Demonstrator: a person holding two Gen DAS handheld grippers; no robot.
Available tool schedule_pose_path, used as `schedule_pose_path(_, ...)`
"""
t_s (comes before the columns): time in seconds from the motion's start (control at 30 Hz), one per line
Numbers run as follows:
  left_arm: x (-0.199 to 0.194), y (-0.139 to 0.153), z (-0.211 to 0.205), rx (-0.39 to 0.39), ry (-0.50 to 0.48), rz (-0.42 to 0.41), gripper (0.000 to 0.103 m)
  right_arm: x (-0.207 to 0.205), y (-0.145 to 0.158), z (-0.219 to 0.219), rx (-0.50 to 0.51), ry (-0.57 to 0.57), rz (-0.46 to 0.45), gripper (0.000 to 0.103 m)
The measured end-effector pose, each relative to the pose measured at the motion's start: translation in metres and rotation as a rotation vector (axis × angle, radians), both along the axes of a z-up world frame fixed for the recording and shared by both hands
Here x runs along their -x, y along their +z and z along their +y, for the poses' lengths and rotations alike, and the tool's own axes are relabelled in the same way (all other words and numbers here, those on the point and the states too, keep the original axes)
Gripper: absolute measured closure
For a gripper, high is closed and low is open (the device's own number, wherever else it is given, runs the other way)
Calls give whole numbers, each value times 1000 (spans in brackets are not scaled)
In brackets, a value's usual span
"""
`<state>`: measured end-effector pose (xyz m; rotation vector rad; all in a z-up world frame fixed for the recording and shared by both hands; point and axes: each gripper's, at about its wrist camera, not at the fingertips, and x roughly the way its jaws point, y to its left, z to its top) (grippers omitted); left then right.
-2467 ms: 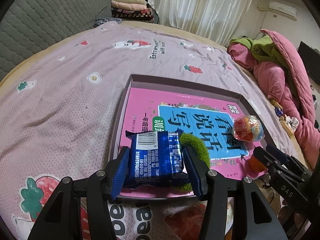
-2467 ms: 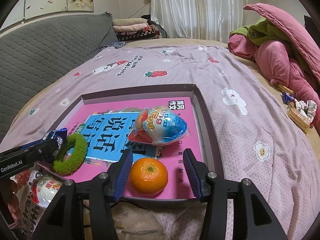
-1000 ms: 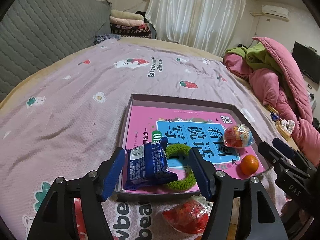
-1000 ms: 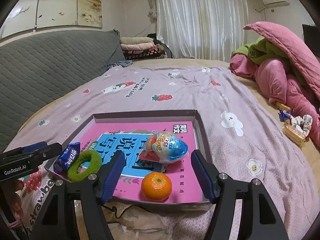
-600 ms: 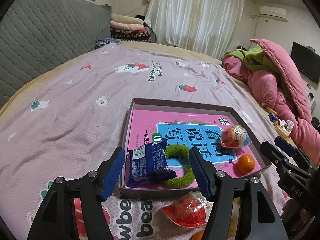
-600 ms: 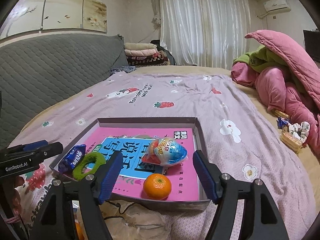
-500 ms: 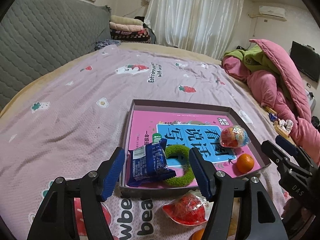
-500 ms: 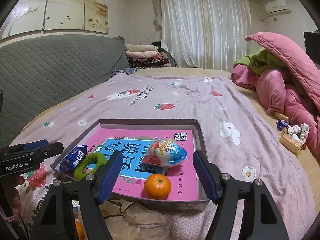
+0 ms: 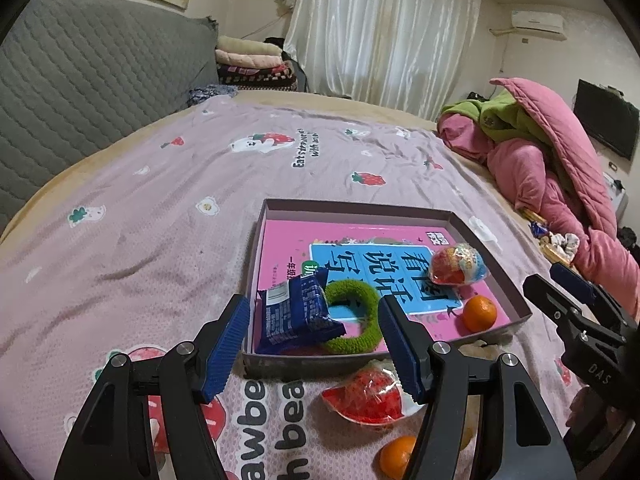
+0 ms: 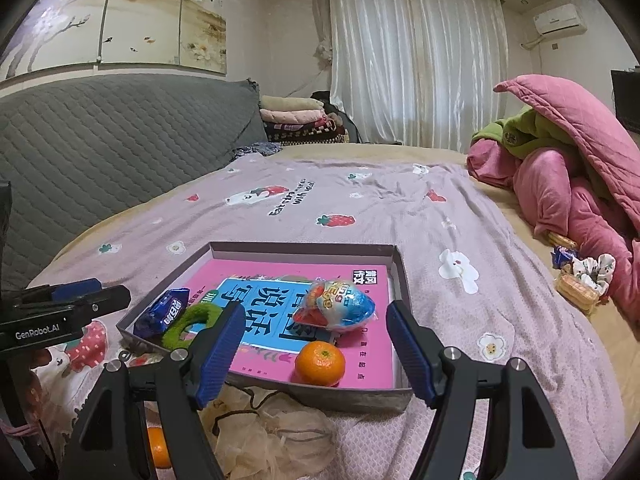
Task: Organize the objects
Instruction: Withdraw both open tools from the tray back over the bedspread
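Left wrist view: left gripper (image 9: 316, 344) low in the frame, jaws spread wide, holding nothing, blue pads framing the near left corner of the shallow box (image 9: 496, 236). Inside the box, at frame centre: pink book (image 9: 280, 244) lining the bottom; blue snack packet (image 9: 294, 312) lying on it at the near left corner, partly overlapping the green hair ring (image 9: 360, 332) just to its right; wrapped toy egg (image 9: 458, 264) toward the right wall; mandarin (image 9: 479, 313) just below the egg, near the front right corner. Outside the box, lower centre, on the strawberry-print bedspread (image 9: 160, 208): red wrapped snack (image 9: 366, 398) against the front wall, second mandarin (image 9: 396, 456) at the bottom edge. Pink quilt (image 9: 560, 152) heaped at upper right.

Right wrist view: right gripper (image 10: 316, 354) low in the frame, likewise spread wide and empty, pads flanking the mandarin (image 10: 320, 362) and egg (image 10: 340, 308) without touching either. Packet (image 10: 162, 312) and hair ring (image 10: 188, 324) at centre left by the box's left wall. Crumpled mesh bag (image 10: 272, 436) just below the box's front wall (image 10: 360, 398). Left gripper's black finger (image 10: 68, 304) entering from the left edge.
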<state>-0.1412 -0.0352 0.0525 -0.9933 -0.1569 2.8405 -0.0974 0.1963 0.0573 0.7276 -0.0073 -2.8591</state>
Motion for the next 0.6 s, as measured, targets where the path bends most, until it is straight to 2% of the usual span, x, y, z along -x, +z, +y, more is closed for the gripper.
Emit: schedule_pose_path(0.6,-16,6,7,20,-23,14,35,-12,2,3,-14,19,10,30)
